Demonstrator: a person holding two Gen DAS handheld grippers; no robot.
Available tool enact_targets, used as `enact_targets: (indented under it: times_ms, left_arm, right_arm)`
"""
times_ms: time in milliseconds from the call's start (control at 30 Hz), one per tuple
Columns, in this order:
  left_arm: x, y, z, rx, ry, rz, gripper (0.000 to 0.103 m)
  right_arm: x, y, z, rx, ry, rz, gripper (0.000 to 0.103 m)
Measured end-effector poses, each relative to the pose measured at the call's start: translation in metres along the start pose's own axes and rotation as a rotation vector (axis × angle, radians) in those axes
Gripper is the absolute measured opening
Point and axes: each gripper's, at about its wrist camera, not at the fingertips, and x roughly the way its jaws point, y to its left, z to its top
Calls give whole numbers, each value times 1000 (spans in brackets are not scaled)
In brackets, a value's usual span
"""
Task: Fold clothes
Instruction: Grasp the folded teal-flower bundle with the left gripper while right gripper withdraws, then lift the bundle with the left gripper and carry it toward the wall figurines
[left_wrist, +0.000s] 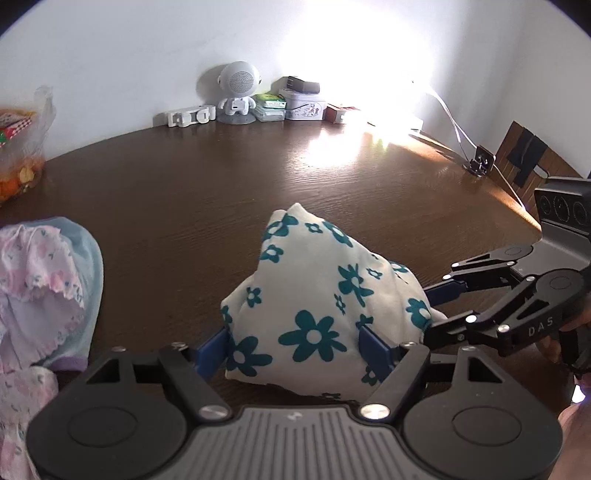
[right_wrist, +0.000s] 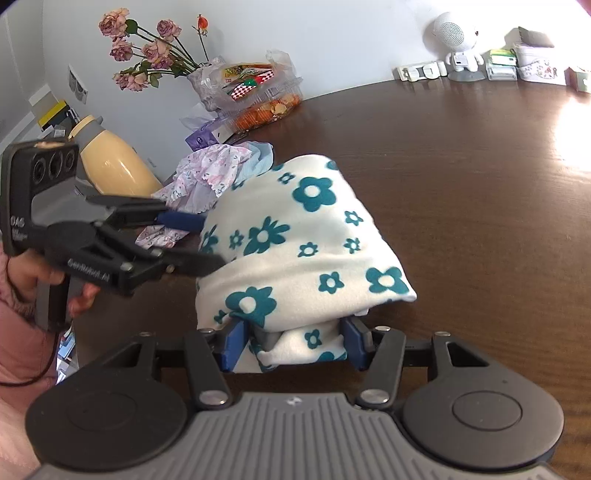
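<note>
There are two claws, the left claw (left_wrist: 295, 347) at the bottom centre of its view and the right claw (right_wrist: 291, 343) likewise. One white cloth with teal flowers (left_wrist: 314, 302) is in the middle. One pile of pink and blue clothes (left_wrist: 40, 280) is at the left. One robot-shaped speaker (left_wrist: 238, 92) stands at the top, and one vase of dried roses (right_wrist: 147, 55) is at the upper left.

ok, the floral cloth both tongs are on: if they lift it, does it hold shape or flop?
Probably flops: the cloth already drapes in soft folds over the right tongs. Looks light and fleecy, so likely grippy. The left tongs straddle a thick bundle, so layers may slide apart.
</note>
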Motion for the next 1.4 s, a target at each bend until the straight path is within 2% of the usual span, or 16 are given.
enact_targets:
  times_ms: [133, 233, 400, 567, 667, 800, 933, 1000, 1067, 1100, 1233, 1400]
  left_arm:
    - [-5, -11, -15, -35, 16, -7, 76]
    - [-2, -29, -29, -6, 43, 16, 76]
    - [-14, -29, -34, -23, 23, 35, 78]
    - [-39, -21, -32, -73, -36, 81, 83]
    - [-46, -19, -32, -145, -34, 65, 83]
    - [-48, -30, -39, -173, -7, 43, 83]
    - [-47, -41, -42, -175, 5, 79, 83]
    - [-48, -39, -40, -185, 1, 111, 83]
    - [-50, -32, -38, -205, -3, 147, 83]
    - [-50, -27, -35, -220, -7, 159, 83]
    - [-45, -3, -16, -285, -16, 152, 83]
    - [-14, 6, 15, -279, 12, 142, 84]
  right_arm:
    - [3, -6, 13, -34, 17, -1, 55]
    - [3, -10, 25, -53, 13, -15, 55]
    - [2, -8, 36, -92, 30, -21, 56]
    - [-14, -13, 38, -82, 13, -24, 69]
    - [-22, -17, 45, -91, -5, -15, 73]
    - [-10, -7, 72, -233, 33, -16, 76]
    - [6, 5, 100, -378, 86, -15, 77]
    - [18, 11, 107, -402, 115, -31, 77]
    - [22, 15, 107, -392, 115, -20, 78]
    - [21, 15, 103, -365, 108, -15, 81]
    - [11, -2, 87, -184, 88, 10, 86]
    - [11, -18, 72, 9, 92, 11, 93]
